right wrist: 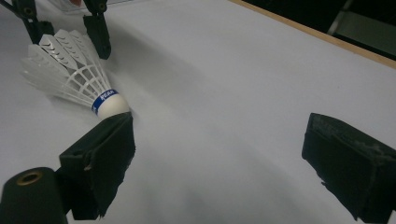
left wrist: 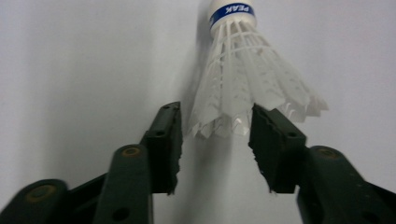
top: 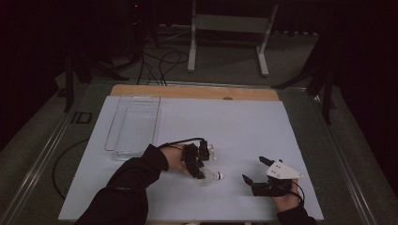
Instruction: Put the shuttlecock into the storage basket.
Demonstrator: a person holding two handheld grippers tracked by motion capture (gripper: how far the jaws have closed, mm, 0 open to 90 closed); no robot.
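A white feather shuttlecock (top: 214, 176) with a blue band on its cork lies on its side on the white table (top: 244, 126). My left gripper (top: 205, 167) reaches to it from the left. In the left gripper view the feather skirt (left wrist: 243, 79) sits between the jaws of the left gripper (left wrist: 215, 116); the right pad (left wrist: 271, 140) touches the feather tips and the left pad stands a little off them, so the jaws are open. My right gripper (top: 253, 169) rests wide open at the right, holding nothing. In the right gripper view (right wrist: 222, 135) the shuttlecock (right wrist: 70, 74) lies just past its left jaw.
A clear plastic tray (top: 133, 97) stands at the back left of the table. A wooden strip (top: 197, 91) runs along the far edge. Beyond it are a white stand's legs (top: 191, 56) and cables on the dark floor. Bare white surface lies between the two grippers.
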